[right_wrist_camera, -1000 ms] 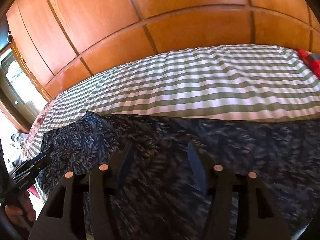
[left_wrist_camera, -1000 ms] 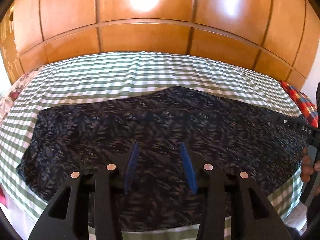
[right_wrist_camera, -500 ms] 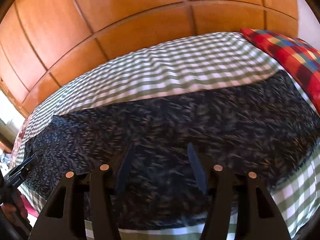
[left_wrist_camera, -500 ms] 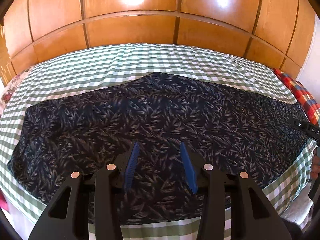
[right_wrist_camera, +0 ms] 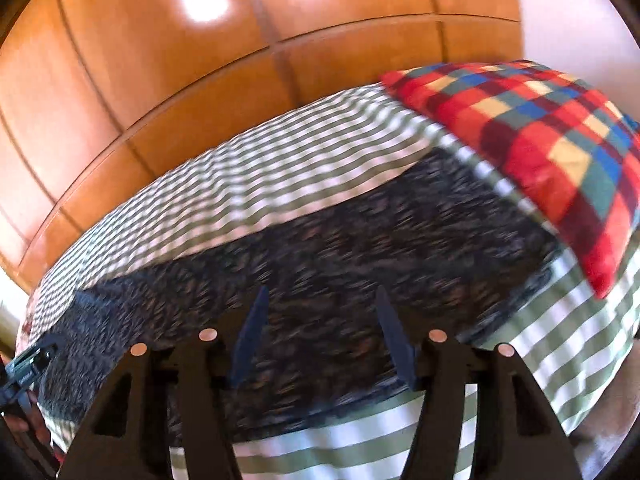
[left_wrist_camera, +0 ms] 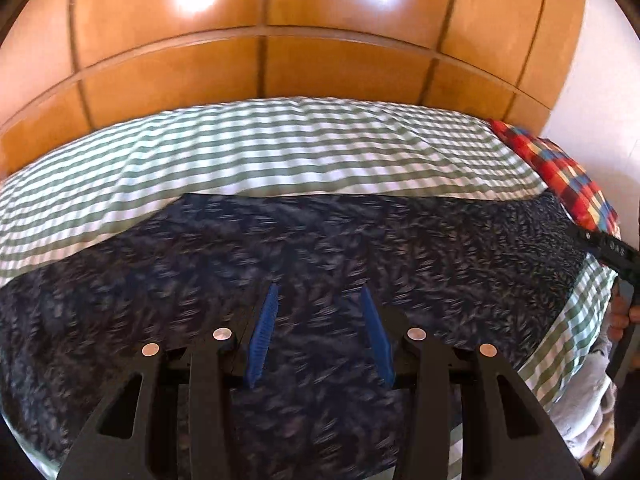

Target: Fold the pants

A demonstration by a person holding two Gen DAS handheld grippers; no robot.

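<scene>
Dark navy pants with a pale leaf print (left_wrist_camera: 320,248) lie flat along the near side of a bed, folded lengthwise into one long strip. My left gripper (left_wrist_camera: 318,298) hovers over their middle, open, nothing between its blue pads. The right gripper (right_wrist_camera: 320,300) hangs over the pants (right_wrist_camera: 360,240) toward their right end, open and empty. The right gripper's black body (left_wrist_camera: 608,246) shows at the right edge of the left wrist view, a hand below it. In the right wrist view the left gripper's body (right_wrist_camera: 28,364) appears at the far left edge.
The bed carries a green-and-white checked sheet (left_wrist_camera: 280,148). A red, blue and yellow plaid pillow (right_wrist_camera: 540,136) lies at the bed's right end, close to the pants' end. Behind the bed stand glossy wooden wardrobe panels (left_wrist_camera: 320,40). A white wall (left_wrist_camera: 600,120) is at the right.
Both grippers have swung to the right along the pants. The plaid pillow has come large into the right wrist view, and the pants' left end has left the left wrist view. Jaws unchanged.
</scene>
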